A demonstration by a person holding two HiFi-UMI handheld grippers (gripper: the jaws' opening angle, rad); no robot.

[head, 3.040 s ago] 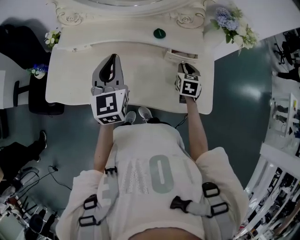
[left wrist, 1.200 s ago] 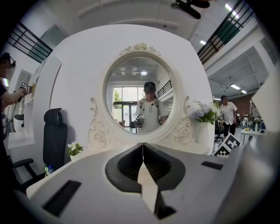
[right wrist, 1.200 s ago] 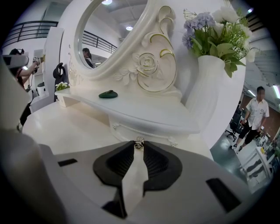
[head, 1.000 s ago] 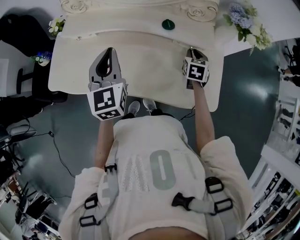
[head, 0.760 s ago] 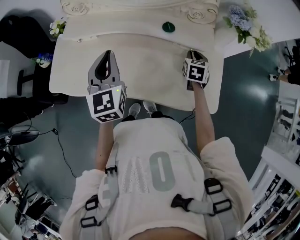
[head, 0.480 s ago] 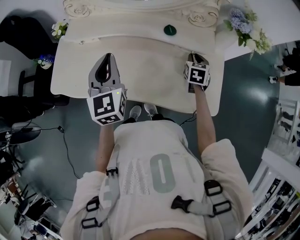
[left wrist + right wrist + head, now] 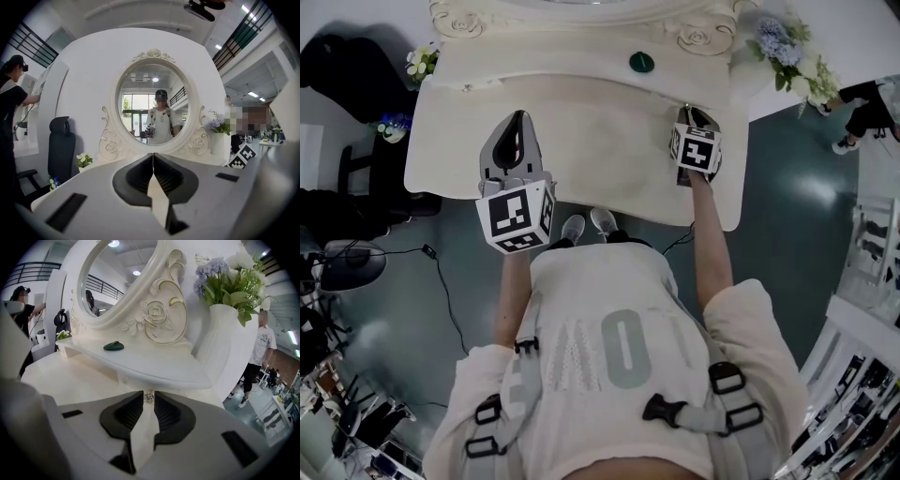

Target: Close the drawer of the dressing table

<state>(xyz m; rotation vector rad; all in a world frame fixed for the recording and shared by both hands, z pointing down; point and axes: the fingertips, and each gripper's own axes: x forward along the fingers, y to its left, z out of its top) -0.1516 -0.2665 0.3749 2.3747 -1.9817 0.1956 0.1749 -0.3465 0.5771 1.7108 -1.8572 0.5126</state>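
Observation:
The cream dressing table [image 7: 600,141] fills the top of the head view. Its small drawer [image 7: 123,378] sits under the raised shelf [image 7: 154,364] at the right, and its front looks pushed in against the shelf base. My right gripper [image 7: 690,112] [image 7: 149,394] points down at that drawer and is shut on the drawer's small metal knob [image 7: 149,397], which shows between the jaw tips. My left gripper [image 7: 518,120] [image 7: 153,155] hovers over the tabletop's left half, shut with its tips touching and nothing held, facing the oval mirror [image 7: 152,110].
A dark green object [image 7: 641,63] [image 7: 114,346] lies on the shelf. A white vase of flowers [image 7: 225,329] [image 7: 787,52] stands at the table's right end, small flowers [image 7: 420,64] at the left. A black chair [image 7: 61,150] stands left. People walk at the right [image 7: 862,98].
Three seconds ago the drawer stood open and my right gripper was nearer me; it has pushed the drawer in. Over the last second both grippers have kept still.

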